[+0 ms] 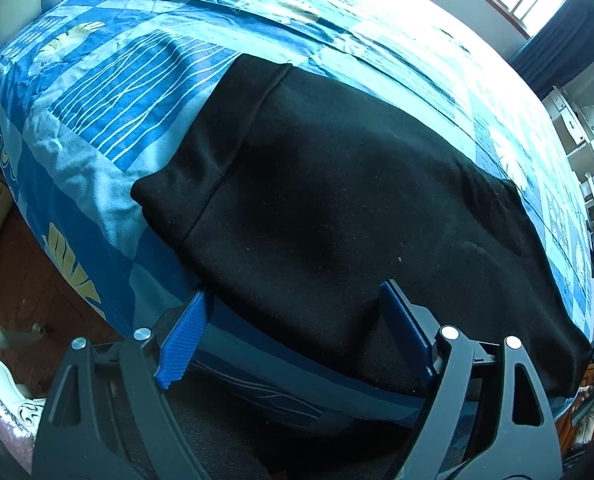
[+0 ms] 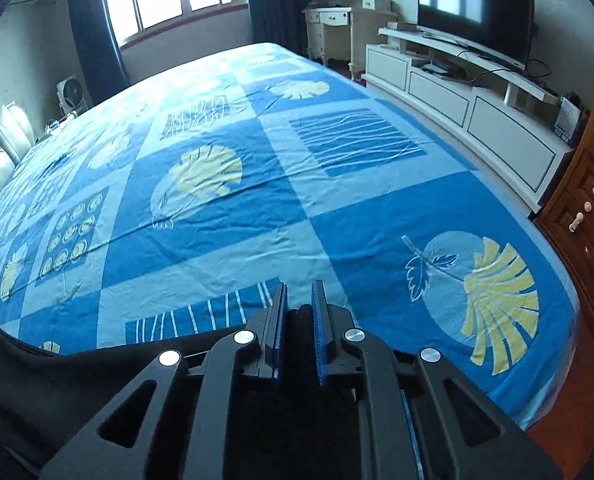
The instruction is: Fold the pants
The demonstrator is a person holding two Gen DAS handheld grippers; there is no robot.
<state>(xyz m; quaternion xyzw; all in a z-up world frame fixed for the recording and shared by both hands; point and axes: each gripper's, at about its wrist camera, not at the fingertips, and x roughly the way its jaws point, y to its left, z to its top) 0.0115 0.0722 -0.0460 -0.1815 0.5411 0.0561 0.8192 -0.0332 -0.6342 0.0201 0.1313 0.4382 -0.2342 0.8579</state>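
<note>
My left claw (image 1: 297, 308) hangs wide open over the near edge of the black pants (image 1: 337, 200), one blue finger (image 1: 181, 344) off the cloth on the left, the other on the fabric. The pants lie spread flat on the bed (image 1: 97, 120), on its blue patterned sheet, with a hemmed edge at the far left end. My right claw (image 2: 299, 304) has its fingers drawn close, a narrow gap showing at the tips and dark cloth between them lower down; I cannot tell whether it grips. A black fold of the pants runs off to its left. Beyond the bed stand a white cabinet (image 2: 457, 92) and television (image 2: 473, 12).
</note>
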